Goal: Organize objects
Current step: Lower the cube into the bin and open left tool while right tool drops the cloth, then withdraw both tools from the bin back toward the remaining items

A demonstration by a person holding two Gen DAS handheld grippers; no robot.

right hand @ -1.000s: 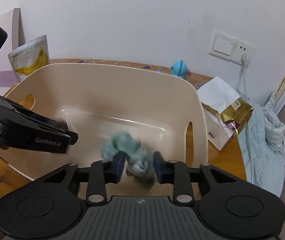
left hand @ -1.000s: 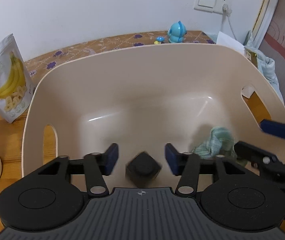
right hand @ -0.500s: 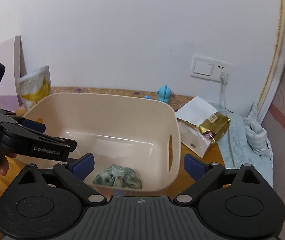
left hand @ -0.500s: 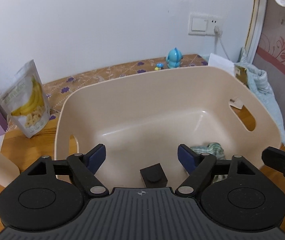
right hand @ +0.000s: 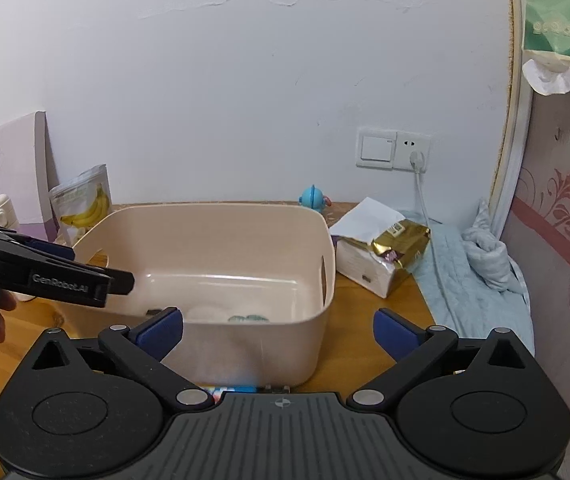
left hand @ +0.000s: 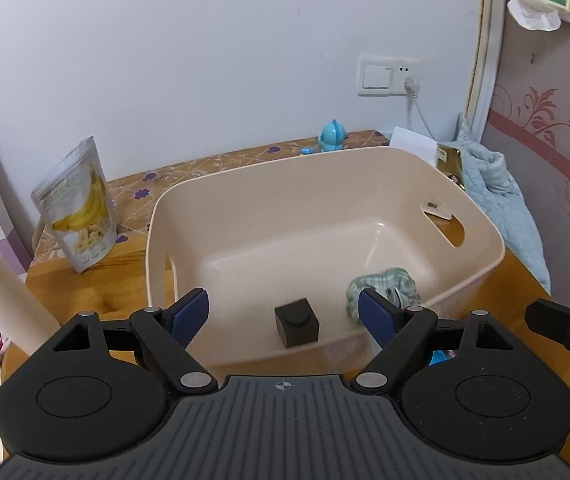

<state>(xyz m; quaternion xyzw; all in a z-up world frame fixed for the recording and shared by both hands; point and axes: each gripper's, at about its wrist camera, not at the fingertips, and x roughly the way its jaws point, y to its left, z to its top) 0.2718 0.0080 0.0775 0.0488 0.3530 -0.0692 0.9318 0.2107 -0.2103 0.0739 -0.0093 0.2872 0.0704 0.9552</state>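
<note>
Two grippers, both mine, both spread wide with nothing between the blue pads. Landmark is the beige bin sitting on the wooden table; everything below is placed off it.

Left gripper hangs over the bin's near rim, fingers splayed to either side. Right gripper sits back from the bin's near wall, also splayed, holding nothing. In the right wrist view the left gripper shows as a black arm at the bin's left rim.

Inside the bin, on its floor: green cloth bunched in the near right corner, partly behind my left gripper's right finger. Black cube also on the bin floor, near wall, left of the cloth and apart from it. From the right wrist view only a sliver of the cloth peeks over the bin rim.

Outside the bin: blue blanket off its right side, white and gold bag just beside the right wall, banana chip pouch standing to the left, white bottle further left, small blue toy behind the bin by the wall.
</note>
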